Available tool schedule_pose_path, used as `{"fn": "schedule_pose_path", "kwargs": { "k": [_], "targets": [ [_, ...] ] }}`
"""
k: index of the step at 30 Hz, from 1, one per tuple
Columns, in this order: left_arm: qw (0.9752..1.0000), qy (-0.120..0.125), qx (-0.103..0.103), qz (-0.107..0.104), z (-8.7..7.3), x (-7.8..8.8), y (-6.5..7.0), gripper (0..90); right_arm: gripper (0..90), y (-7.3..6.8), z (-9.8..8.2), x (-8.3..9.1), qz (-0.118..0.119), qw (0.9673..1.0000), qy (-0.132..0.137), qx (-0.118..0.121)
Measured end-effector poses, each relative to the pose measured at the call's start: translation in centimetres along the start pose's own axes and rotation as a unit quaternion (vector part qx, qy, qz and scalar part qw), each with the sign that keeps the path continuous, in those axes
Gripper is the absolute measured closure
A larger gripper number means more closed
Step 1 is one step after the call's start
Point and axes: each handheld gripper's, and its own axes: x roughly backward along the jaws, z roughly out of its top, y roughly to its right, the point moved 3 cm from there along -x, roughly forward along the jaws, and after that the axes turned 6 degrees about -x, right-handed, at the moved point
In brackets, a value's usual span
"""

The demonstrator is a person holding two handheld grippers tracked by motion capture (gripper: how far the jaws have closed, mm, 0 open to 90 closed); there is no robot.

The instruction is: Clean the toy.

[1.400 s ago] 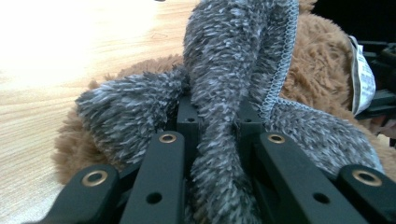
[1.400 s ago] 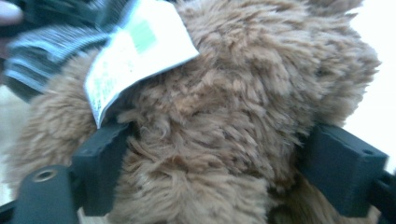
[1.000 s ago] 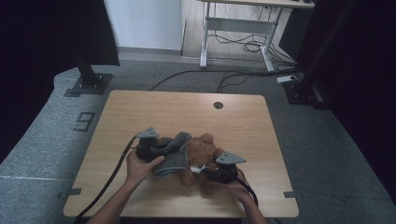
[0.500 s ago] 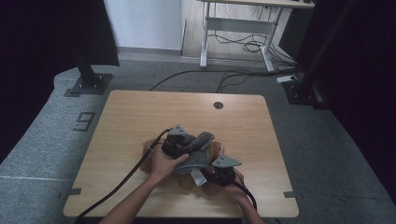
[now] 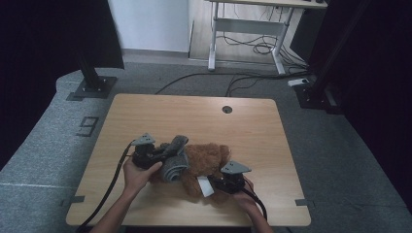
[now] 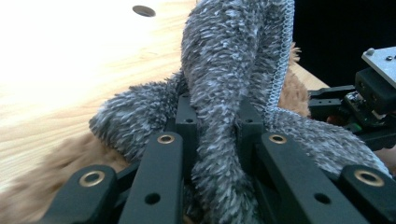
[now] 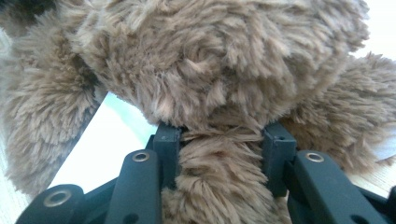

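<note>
A brown teddy bear (image 5: 206, 156) lies on the wooden table (image 5: 194, 116) toward its front edge. A grey fuzzy cloth (image 5: 175, 162) is draped over the bear's left side. My left gripper (image 5: 164, 153) is shut on a fold of that grey cloth (image 6: 229, 84), which bulges up between its jaws (image 6: 215, 116). My right gripper (image 5: 219, 183) sits at the bear's near right side. Its jaws have just been closing and now squeeze a furry limb of the bear (image 7: 210, 60) between the pads (image 7: 219, 135). A white tag (image 5: 205, 186) sticks out beside it.
A round cable hole (image 5: 227, 109) lies in the table's far half. Black stand bases (image 5: 92, 87) sit on the grey floor at both far corners. A white desk frame (image 5: 243, 34) with cables stands behind. The far gripper (image 6: 369, 107) appears at the right of the left gripper view.
My left gripper swung right over the bear with the grey cloth, then came back to the left. The right gripper stayed in place and its jaws narrowed on the bear.
</note>
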Motion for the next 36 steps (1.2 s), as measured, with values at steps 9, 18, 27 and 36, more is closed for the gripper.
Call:
{"fn": "schedule_pose_path", "kwargs": {
  "k": [9, 18, 27, 36],
  "targets": [
    [0.9984, 0.008, 0.0, 0.055, -1.6, 2.9, -1.8, 76.7, 59.2, 0.1, -0.1, 0.0, 0.004, 1.0, -0.002, -0.008],
    [0.9972, -0.003, 0.033, 0.067, -3.5, 3.7, -4.0, 76.7, 59.4, 0.2, -0.4, 0.1, 0.007, 0.9999, -0.005, -0.012],
    [0.9965, -0.017, 0.054, 0.062, -5.3, 3.5, -4.7, 77.0, 59.1, 0.4, -0.6, 0.3, 0.009, 0.9999, -0.006, -0.009],
    [0.9995, 0.012, -0.008, 0.029, 1.8, 2.4, -1.3, 76.9, 58.8, 0.4, -0.6, 0.2, 0.01, 0.9999, -0.007, -0.004]
  ]
}}
